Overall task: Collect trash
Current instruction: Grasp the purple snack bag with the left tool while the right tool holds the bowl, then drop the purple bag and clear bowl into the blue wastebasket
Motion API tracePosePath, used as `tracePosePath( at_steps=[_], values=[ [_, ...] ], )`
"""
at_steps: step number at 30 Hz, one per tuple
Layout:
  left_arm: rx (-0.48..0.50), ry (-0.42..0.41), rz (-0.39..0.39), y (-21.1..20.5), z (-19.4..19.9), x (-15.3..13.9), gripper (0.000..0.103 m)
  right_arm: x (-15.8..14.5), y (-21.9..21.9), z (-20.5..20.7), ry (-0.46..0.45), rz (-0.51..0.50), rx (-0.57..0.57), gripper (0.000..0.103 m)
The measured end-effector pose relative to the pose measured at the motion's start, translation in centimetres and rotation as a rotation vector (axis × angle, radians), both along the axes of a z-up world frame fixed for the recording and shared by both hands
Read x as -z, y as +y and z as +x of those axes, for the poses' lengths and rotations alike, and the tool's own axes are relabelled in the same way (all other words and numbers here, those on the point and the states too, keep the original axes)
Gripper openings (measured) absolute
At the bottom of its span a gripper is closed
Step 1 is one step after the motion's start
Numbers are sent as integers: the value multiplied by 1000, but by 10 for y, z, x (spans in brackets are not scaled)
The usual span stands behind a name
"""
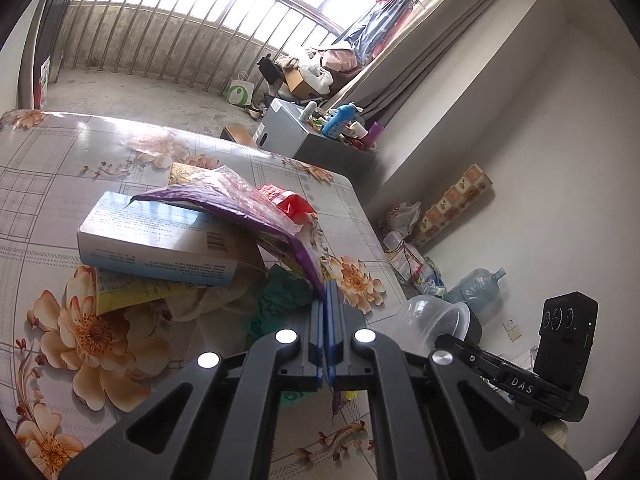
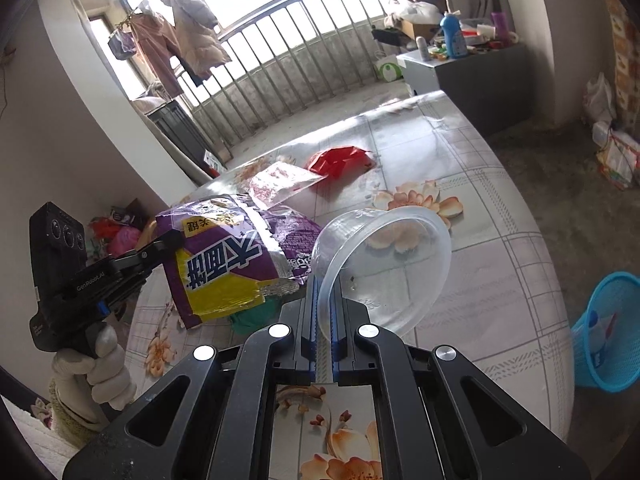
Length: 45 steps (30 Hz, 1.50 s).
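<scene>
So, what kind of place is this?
Probably a lived-in home beside an enclosed balcony: clothes hanging at the railing, a floral-covered table strewn with wrappers, and a blue wastebasket on the floor.

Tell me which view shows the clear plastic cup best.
The right wrist view: the clear plastic cup shows whole, its rim pinched in the right hand-held gripper. The left wrist view catches only part of it at the table edge.

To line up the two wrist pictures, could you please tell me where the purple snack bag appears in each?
Left wrist: purple snack bag at centre, draped over the pile, its edge pinched in the left tongs.
Right wrist: at centre left, beside the clear plastic cup.
Shared landmark: the blue bottle.
</scene>
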<state>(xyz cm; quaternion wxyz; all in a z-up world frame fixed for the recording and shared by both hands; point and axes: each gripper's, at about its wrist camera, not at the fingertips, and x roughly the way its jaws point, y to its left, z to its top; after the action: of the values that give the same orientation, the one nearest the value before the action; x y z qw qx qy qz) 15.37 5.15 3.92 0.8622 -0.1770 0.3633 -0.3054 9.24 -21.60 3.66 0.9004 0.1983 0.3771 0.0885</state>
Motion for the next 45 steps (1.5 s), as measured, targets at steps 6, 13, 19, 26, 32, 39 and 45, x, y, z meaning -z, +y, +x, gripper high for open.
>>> tracePosePath(
  at_steps=[6,13,19,26,32,39,45],
  values=[
    [35,-97,32,5,-35,-34,1,-10,-5,-13,-42,20,12,4],
    [141,-192,24,-10,-62,-72,1,-24,-32,-35,-102,20,87,4],
    [309,-255,54,-70,-61,-89,1,-26,-81,-74,-138,15,264,4],
    [570,-263,165,-184,-48,-83,1,-14,-156,-133,-117,-22,571,4],
    [800,-263,277,-304,-50,-54,1,13,-208,-166,-67,20,754,4],
    [1010,-201,399,-439,-59,9,1,71,-260,-164,36,140,834,4],
    [1122,-141,461,-526,-60,75,1,123,-313,-157,127,233,872,4]
  ],
)
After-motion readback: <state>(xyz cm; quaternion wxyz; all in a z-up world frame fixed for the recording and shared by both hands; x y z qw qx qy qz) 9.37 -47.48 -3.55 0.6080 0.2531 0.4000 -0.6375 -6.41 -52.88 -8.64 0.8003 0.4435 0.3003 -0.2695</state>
